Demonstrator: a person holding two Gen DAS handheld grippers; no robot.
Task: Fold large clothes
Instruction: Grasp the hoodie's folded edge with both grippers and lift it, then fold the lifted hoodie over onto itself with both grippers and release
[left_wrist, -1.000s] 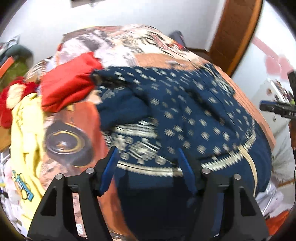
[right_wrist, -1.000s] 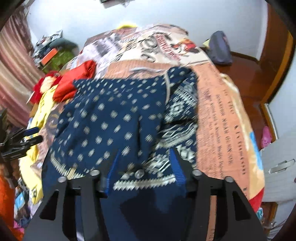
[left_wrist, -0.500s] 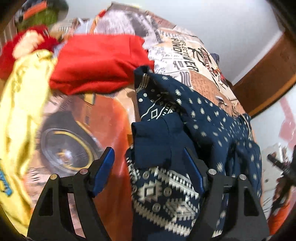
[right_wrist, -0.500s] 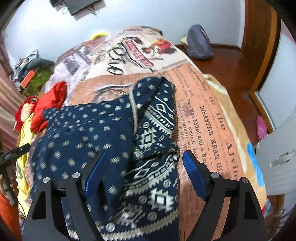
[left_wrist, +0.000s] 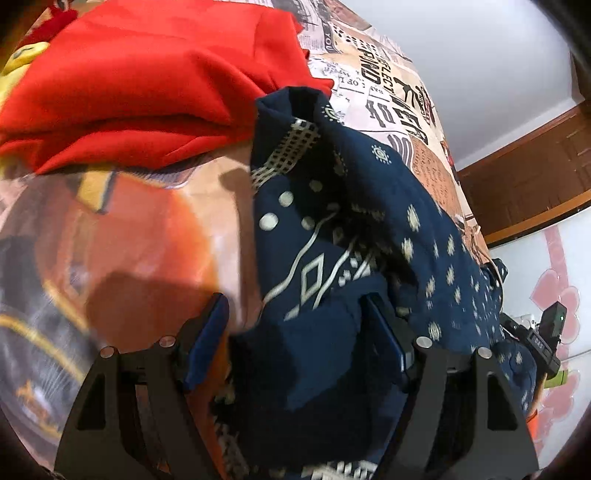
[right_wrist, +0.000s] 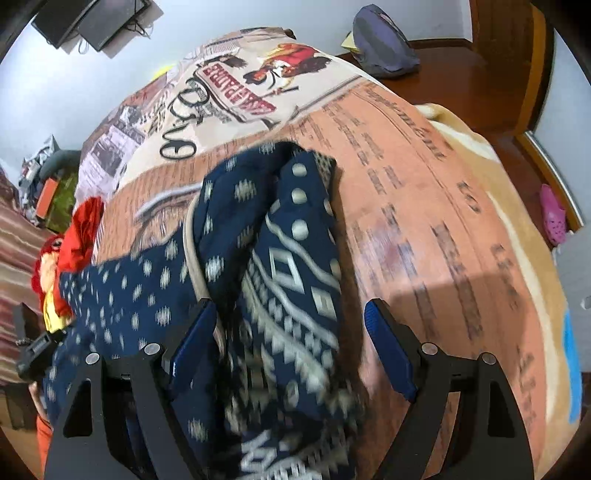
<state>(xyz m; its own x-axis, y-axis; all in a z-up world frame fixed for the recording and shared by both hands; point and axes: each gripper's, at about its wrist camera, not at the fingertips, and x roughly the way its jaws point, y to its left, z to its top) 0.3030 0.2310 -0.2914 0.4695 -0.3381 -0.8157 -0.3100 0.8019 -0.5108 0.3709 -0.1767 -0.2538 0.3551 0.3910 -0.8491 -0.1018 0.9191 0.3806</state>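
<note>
My blue sweater (left_wrist: 369, 229) lies on the bed (right_wrist: 424, 206), just beside the red top (left_wrist: 147, 85), with my left hand-held gripper (left_wrist: 295, 332) and right hand-held gripper (right_wrist: 288, 332) both wide open over it.

Left wrist view: sits behind left tool (left_wrist: 295, 321), aimed steeply down at the bed (left_wrist: 147, 240), very close to navy patterned garment (left_wrist: 351, 229); red cloth (left_wrist: 147, 85) at 11 o'clock, wall at 1 o'clock. Right wrist view: behind right tool (right_wrist: 291, 325), also steeply down, a bit farther off; bedspread at 2 o'clock, wall at 12. Shared: same navy garment, printed bedspread, red cloth. Each view catches the other tool at its edge.
</note>
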